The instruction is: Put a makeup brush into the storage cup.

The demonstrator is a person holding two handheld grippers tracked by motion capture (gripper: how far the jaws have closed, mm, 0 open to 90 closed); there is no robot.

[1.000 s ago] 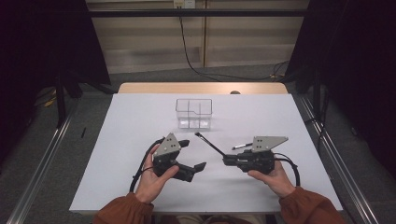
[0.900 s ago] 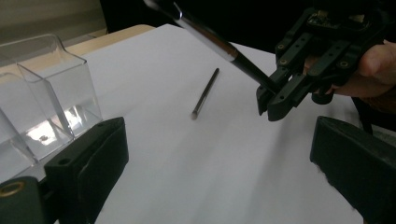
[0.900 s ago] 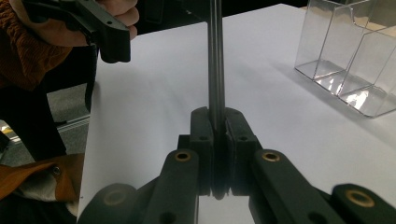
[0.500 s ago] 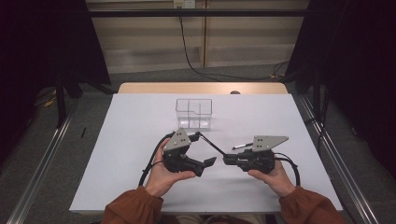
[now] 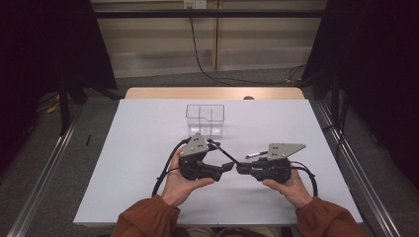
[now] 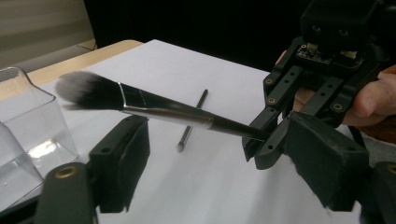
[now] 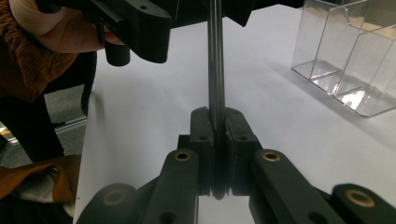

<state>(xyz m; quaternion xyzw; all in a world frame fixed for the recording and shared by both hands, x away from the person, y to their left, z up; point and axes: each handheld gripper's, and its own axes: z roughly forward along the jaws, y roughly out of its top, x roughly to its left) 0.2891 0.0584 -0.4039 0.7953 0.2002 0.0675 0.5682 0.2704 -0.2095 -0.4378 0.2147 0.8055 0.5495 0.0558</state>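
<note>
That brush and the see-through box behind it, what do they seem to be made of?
The brush: soft tuft, dark fading to white, probably synthetic; a shiny band that looks like metal; a glossy black handle, plastic or lacquered wood, hard to tell which. The box: clear hard plastic, likely acrylic, since the table shows through its walls and the edges catch light.

The person is wearing rust-brown ribbed sleeves [image 5: 143,217], bunching at both wrists. Each hand is carrying a matte black gripper, the left gripper [image 5: 228,167] and the right gripper [image 5: 239,169], each topped by a grey three-cornered plate dotted with small holes. Brass-coloured pins are glinting in the black linkages, and black cables are trailing behind.
</note>
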